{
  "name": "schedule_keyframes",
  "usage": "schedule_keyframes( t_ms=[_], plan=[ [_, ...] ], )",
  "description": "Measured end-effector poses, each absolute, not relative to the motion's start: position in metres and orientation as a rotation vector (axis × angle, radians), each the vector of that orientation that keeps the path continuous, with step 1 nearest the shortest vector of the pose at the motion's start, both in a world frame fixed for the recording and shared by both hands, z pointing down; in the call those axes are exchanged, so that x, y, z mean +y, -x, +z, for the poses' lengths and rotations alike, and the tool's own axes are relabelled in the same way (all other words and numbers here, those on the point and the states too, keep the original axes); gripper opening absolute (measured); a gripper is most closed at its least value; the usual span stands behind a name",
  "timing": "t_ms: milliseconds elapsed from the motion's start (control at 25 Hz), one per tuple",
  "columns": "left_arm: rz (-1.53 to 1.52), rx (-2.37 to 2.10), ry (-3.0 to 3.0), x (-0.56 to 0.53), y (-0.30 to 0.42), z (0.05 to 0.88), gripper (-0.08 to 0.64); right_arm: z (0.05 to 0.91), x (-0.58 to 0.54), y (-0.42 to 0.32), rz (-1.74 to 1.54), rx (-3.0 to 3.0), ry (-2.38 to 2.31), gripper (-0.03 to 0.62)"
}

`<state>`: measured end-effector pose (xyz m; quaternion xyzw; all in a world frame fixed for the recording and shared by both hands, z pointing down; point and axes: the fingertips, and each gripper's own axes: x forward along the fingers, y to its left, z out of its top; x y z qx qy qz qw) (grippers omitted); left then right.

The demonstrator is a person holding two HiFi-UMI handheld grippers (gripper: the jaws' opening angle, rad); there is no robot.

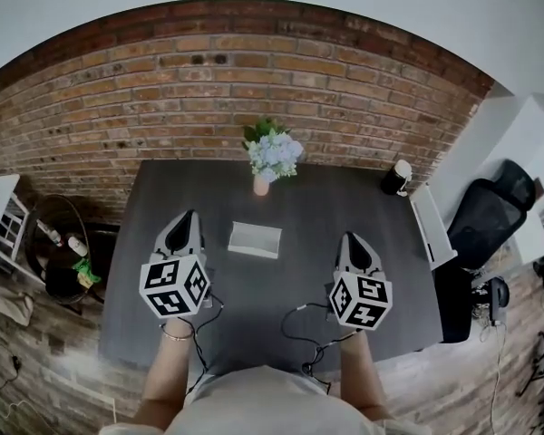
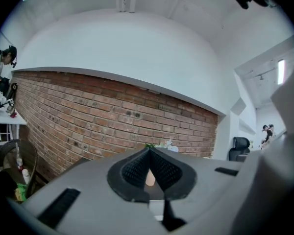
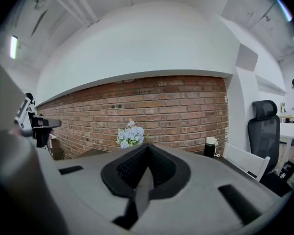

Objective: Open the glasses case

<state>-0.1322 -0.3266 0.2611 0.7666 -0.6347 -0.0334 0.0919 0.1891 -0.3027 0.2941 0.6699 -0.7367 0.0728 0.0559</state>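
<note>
The glasses case (image 1: 255, 239), a pale flat rectangle, lies closed near the middle of the dark table (image 1: 145, 288). My left gripper (image 1: 187, 216) is held above the table to the left of the case and apart from it, jaws shut and empty. My right gripper (image 1: 352, 239) is raised to the right of the case, likewise shut with nothing in it. In the left gripper view the left gripper (image 2: 149, 153) points level at the brick wall. In the right gripper view the right gripper (image 3: 146, 148) points at the same wall. Neither gripper view shows the case.
A vase of pale blue flowers (image 1: 270, 157) stands at the table's far edge behind the case. A black flask (image 1: 397, 178) sits at the far right corner, a white panel (image 1: 431, 229) along the right edge. A black office chair (image 1: 490, 211) stands to the right. A brick wall (image 1: 254, 71) backs the table.
</note>
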Motion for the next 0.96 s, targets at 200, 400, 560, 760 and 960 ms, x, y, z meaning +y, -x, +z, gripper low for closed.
schedule_keyframes(
  t_ms=[200,400,560,760,960],
  plan=[
    [-0.088,-1.878,-2.269,-0.33,0.136,0.267,-0.002,0.297,-0.306,-0.186,0.235,-2.233,-2.022,0.0],
    [-0.081,-1.877,-2.257,-0.331,0.14,0.272,-0.002,0.298,-0.307,-0.181,0.239,-2.241,-2.013,0.0],
    [-0.081,-1.881,-2.247,-0.33,0.139,0.275,-0.002,0.299,-0.307,-0.182,0.237,-2.253,-1.999,0.0],
    [-0.077,-1.876,-2.237,-0.33,0.143,0.278,-0.002,0.3,-0.307,-0.177,0.242,-2.246,-1.98,0.0],
    [-0.079,-1.872,-2.227,-0.33,0.149,0.281,-0.002,0.301,-0.306,-0.17,0.227,-2.236,-1.97,0.0]
  ],
)
